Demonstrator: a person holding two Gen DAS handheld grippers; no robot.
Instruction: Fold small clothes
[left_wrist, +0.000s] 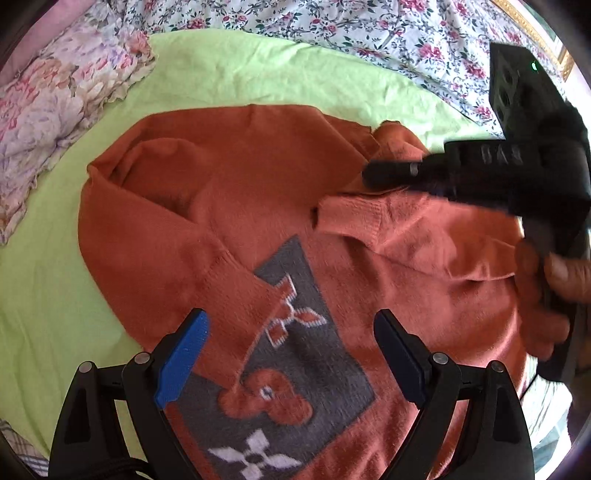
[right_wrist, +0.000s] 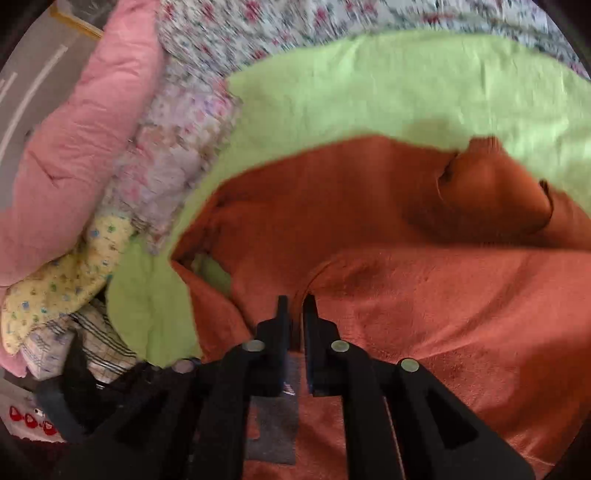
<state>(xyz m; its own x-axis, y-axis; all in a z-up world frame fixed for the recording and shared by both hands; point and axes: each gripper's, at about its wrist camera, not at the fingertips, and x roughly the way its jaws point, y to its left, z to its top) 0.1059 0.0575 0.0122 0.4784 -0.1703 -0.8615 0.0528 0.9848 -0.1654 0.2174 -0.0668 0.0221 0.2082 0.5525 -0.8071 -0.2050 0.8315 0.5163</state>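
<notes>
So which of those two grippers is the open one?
The left gripper, the one with blue pads: its jaws stand wide apart above the orange sweater. The right gripper is pinched nearly shut on the sweater's fabric.

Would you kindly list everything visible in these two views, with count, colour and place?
sweater: one, rust orange with a grey patterned panel, spread on the green sheet, sleeves folded across the body
green sheet: one, lime green, under the sweater
floral bedspread: one, white with pink flowers, beyond the sheet
frilled floral pillow: one, pale pink and lilac, left of the sheet
pink quilt: one, pink, far left in the right wrist view
yellow printed cloth: one, yellow, below the quilt
striped cloth: one, white with dark lines, lower left
left tool: one, black with blue pads, open above the sweater's panel
right tool: one, black, shut on a sweater fold
hand: one, gripping the right tool's handle
</notes>
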